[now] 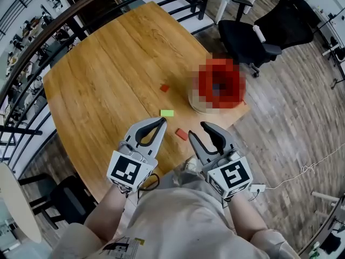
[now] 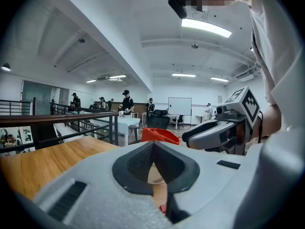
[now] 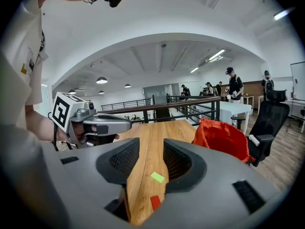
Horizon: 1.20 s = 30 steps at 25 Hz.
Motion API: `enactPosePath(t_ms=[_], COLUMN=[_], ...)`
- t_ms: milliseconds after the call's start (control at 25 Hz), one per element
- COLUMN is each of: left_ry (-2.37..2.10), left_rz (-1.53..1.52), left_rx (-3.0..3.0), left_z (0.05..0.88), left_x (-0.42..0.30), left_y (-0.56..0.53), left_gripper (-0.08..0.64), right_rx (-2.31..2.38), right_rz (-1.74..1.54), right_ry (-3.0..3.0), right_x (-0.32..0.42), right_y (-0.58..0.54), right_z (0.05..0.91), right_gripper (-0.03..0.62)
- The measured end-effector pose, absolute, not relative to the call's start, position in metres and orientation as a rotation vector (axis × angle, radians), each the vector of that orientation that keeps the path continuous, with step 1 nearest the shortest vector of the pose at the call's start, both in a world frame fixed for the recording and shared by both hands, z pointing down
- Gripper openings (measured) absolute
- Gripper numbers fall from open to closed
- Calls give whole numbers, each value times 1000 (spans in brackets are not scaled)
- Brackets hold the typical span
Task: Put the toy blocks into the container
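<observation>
Three small blocks lie on the wooden table (image 1: 102, 80): a red block (image 1: 164, 88) farthest out, a green block (image 1: 167, 113) and a nearer red block (image 1: 181, 134). The container (image 1: 197, 104), a pale tub with a red lining, stands at the table's right edge. My left gripper (image 1: 162, 121) is shut and empty, its tips just short of the green block. My right gripper (image 1: 198, 130) is open, right of the nearer red block. In the right gripper view the green block (image 3: 157, 177) and red block (image 3: 155, 202) show on the table through the open gap of the right gripper (image 3: 151, 149).
The red-lined container (image 3: 221, 137) sits right of my right gripper's line. A black office chair (image 1: 253, 39) stands on the floor beyond the table's right corner. A black railing (image 1: 32, 53) runs along the far left side. People stand in the background of both gripper views.
</observation>
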<state>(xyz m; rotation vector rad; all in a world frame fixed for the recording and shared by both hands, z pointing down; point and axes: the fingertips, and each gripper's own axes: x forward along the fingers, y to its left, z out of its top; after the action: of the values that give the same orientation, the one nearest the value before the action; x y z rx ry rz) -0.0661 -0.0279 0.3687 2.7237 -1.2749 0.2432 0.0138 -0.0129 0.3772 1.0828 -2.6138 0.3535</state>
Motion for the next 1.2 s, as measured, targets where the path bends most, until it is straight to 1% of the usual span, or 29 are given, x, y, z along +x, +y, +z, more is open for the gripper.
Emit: enactPosePath(t_ms=[320,520,1200], left_ry=[-1197,-1142,-966], left_rz=[351,422,459], left_rx=[2676,2603,2375], left_z=[418,463,575], left_x=[-61,-59,-41], left_y=[-27,-22,-11], left_gripper=[12,12,12], right_rx=[1020,954,778], right_rz=[391,433,508], right_ry=[-2550,-2481,-2268], right_x=[5,3,11], right_y=[-17,-16,0], right_z=[422,467,619], right_gripper=[146,146,152])
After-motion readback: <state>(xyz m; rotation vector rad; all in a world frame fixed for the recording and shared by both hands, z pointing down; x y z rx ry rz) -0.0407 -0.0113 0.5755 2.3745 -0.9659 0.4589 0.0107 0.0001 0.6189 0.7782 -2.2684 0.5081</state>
